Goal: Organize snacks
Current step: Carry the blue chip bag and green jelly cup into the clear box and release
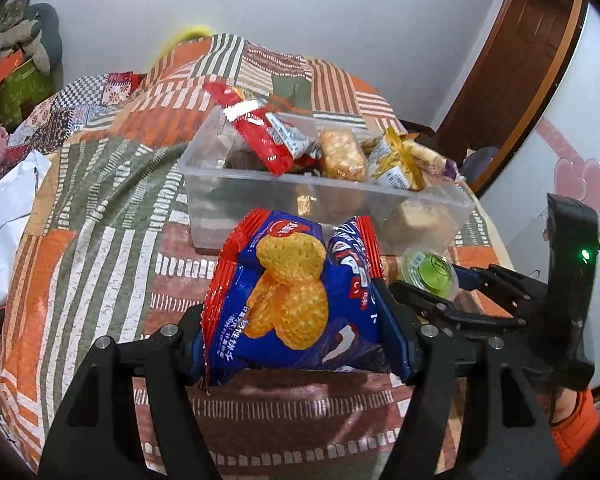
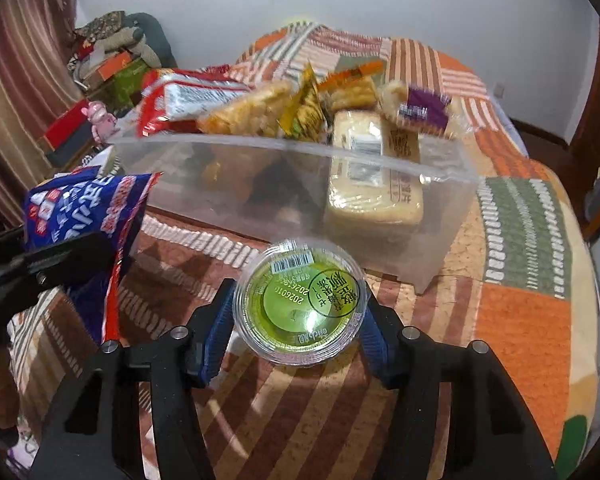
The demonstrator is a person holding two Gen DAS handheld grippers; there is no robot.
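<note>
Crinkly blue-and-red foil, the cracker bag (image 1: 288,296) sits low in the centre of the left wrist view, pinched across its width by the left gripper (image 1: 296,344); it looks light, puffy and slippery, and its crackers are likely brittle, so a gentle hold on the body seems wiser than a tight squeeze. At lower centre of the right wrist view, the right gripper (image 2: 300,332) clamps a green jelly cup (image 2: 302,300) by its clear rigid sides, probably denser and smooth-walled. Both hang just in front of the translucent plastic bin (image 2: 452,208), already heaped with snacks, on the patchwork bedspread (image 2: 520,320).
</note>
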